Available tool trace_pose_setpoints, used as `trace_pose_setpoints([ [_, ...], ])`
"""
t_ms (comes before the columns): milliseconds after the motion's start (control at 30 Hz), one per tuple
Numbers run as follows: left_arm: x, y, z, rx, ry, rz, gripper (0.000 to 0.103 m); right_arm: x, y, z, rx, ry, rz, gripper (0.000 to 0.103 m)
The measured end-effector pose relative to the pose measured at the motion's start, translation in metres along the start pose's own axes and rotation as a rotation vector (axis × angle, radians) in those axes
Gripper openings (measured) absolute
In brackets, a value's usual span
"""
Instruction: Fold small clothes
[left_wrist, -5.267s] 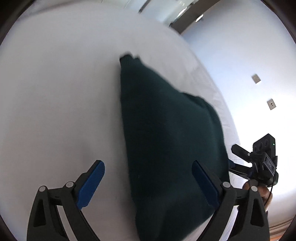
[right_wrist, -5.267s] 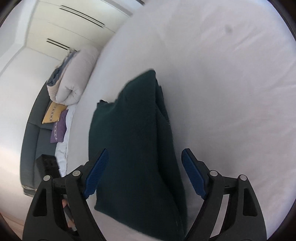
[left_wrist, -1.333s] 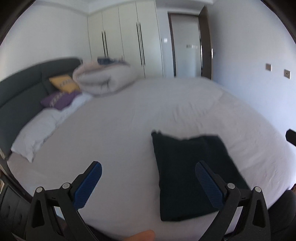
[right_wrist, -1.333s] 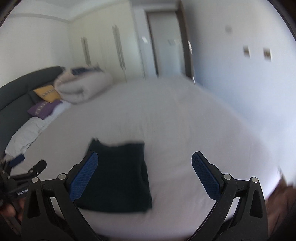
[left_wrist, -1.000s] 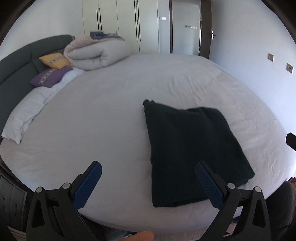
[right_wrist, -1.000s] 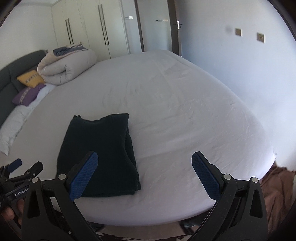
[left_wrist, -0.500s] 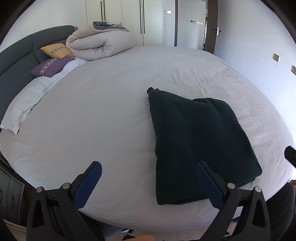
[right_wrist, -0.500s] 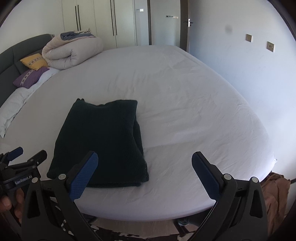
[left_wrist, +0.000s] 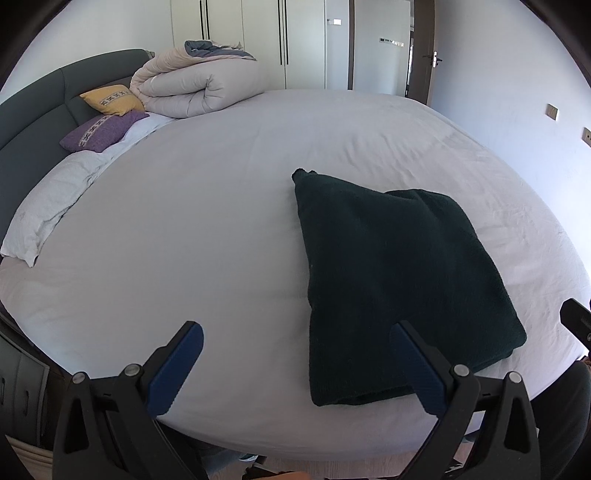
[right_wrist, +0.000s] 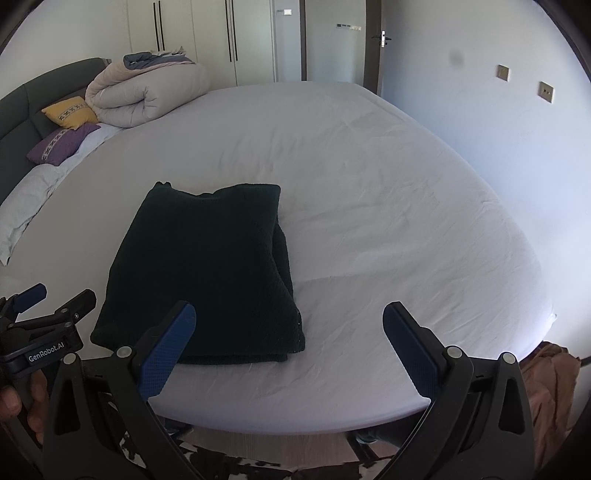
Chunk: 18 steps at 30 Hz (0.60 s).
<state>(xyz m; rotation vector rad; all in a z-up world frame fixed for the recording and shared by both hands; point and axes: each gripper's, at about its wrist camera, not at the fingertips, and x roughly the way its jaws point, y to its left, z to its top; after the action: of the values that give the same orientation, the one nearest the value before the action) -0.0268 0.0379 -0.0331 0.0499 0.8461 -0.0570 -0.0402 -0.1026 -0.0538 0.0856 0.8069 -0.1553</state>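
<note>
Currently: dark green knitted garment (left_wrist: 399, 273), folded into a rectangle, flat near the front edge of the white-sheeted bed (left_wrist: 207, 221). Left gripper (left_wrist: 295, 365) and right gripper (right_wrist: 290, 341) hover above, jaws wide apart, empty.

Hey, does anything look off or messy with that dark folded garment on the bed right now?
Mostly neat. The garment lies flat on the bed, but its far edge is uneven: one corner pokes out past the fold.
</note>
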Motion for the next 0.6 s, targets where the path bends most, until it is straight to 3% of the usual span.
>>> trace_pose_setpoints([
  [600,0.005,0.002,-0.006,-0.007,0.017,-0.004,0.103,0.013,0.004,0.001,0.003,0.009,-0.008,0.103],
])
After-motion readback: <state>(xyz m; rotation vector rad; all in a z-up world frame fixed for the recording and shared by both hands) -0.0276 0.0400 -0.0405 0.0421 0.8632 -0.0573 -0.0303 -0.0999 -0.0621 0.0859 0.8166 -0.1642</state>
